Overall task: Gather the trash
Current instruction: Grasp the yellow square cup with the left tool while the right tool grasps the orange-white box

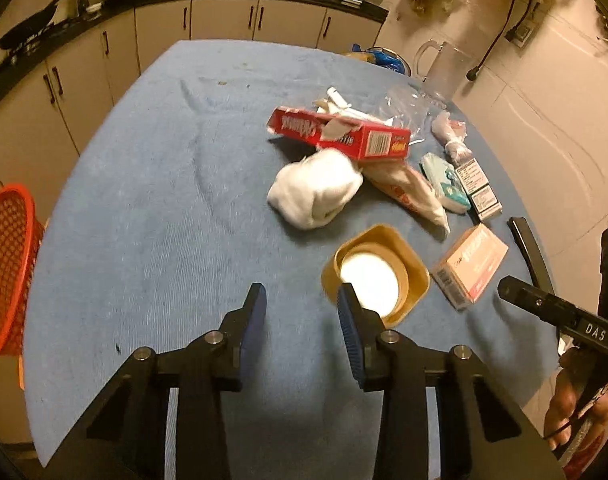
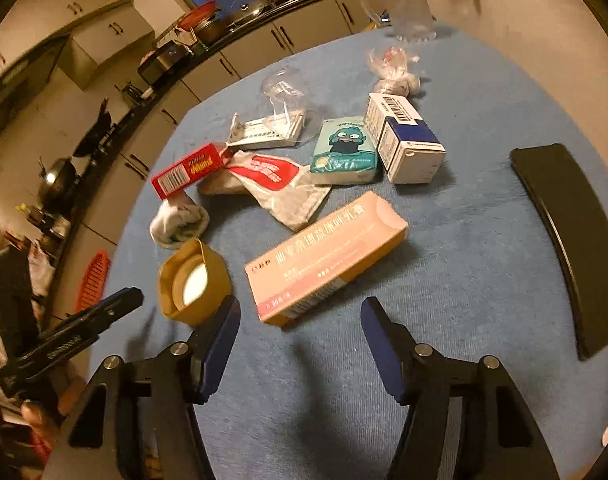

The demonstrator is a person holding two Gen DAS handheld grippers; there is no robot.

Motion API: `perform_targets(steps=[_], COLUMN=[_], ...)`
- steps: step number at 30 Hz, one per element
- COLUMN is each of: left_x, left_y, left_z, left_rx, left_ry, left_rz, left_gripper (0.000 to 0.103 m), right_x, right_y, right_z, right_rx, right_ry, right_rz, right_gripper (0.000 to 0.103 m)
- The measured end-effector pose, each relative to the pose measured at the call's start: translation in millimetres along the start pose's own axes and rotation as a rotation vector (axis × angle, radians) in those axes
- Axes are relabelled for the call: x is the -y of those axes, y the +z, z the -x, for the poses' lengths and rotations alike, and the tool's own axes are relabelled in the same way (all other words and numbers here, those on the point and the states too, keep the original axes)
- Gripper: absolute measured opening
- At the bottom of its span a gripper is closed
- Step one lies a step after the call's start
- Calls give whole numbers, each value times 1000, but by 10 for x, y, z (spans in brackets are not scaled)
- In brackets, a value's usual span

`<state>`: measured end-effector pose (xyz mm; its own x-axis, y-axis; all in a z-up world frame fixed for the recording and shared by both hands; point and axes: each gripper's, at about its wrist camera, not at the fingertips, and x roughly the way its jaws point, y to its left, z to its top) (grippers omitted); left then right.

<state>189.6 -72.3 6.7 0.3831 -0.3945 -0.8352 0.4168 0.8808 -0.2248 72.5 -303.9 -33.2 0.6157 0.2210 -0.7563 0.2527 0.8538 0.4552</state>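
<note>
Trash lies on a blue-covered table [image 1: 144, 200]: a brown paper cup [image 1: 374, 276] [image 2: 194, 280], a pink box [image 1: 470, 266] [image 2: 328, 256], a crumpled white wad [image 1: 316, 188] [image 2: 180, 220], a red box [image 1: 340, 136] [image 2: 188, 170], a white and red wrapper [image 2: 276, 188], a teal tissue pack [image 2: 344, 152] and a white and blue box [image 2: 404, 140]. My left gripper [image 1: 300, 304] is open and empty, just left of the cup. My right gripper [image 2: 300, 320] is open and empty, just before the pink box. An orange basket [image 1: 6, 268] stands off the table's left edge.
A clear plastic jug [image 1: 444, 68] [image 2: 408, 8] stands at the table's far edge. A black chair back [image 2: 564, 236] curves along the right edge. Clear plastic packaging [image 2: 284, 92] lies behind the red box. Kitchen cabinets [image 1: 224, 20] run along the back.
</note>
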Motion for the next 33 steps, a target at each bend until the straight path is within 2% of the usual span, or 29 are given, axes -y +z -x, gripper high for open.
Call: perform_targets(steps=[2,3,8,10,12,16,22,27,30,33], left_x=[47,66,159,177,192,214,321,339,362,354], left_y=[54,79,200,222,246,285,255,229,199,174], left_z=[-16,-29,-248,-310,-371,-463,-510,-521,-558,-587], left_rx=[-10,-15,-65,-77,-91,-113,-111,-125,-133,-133], left_ry=[5,5,3,1,5,-4,17,19,14,18], left_rz=[-15,-22,-48,-56,-66,-77,-138,-177,-196,-199], left_gripper=[22,20,19,19,19,10,9,12,17,18], right_x=[64,95,197,181,162,15,-259,-357,-334,-284], right_y=[67,96,261,336,404,531,608,523,474,431], right_z=[-37,-52,-209,-266,-311,-453,-731,-760,-700,-637], right_rx=[-21,-29,-79,-94,-96,-113,-163,-178,-175,-161], right_ry=[21,32,46,0,-11,-84,-195,-226,-221,-195], right_rz=[-39,-62,-149,-140,-141,-90,68,154,161,162], right_gripper=[67,67,67,68,68,68,68,70,69,59])
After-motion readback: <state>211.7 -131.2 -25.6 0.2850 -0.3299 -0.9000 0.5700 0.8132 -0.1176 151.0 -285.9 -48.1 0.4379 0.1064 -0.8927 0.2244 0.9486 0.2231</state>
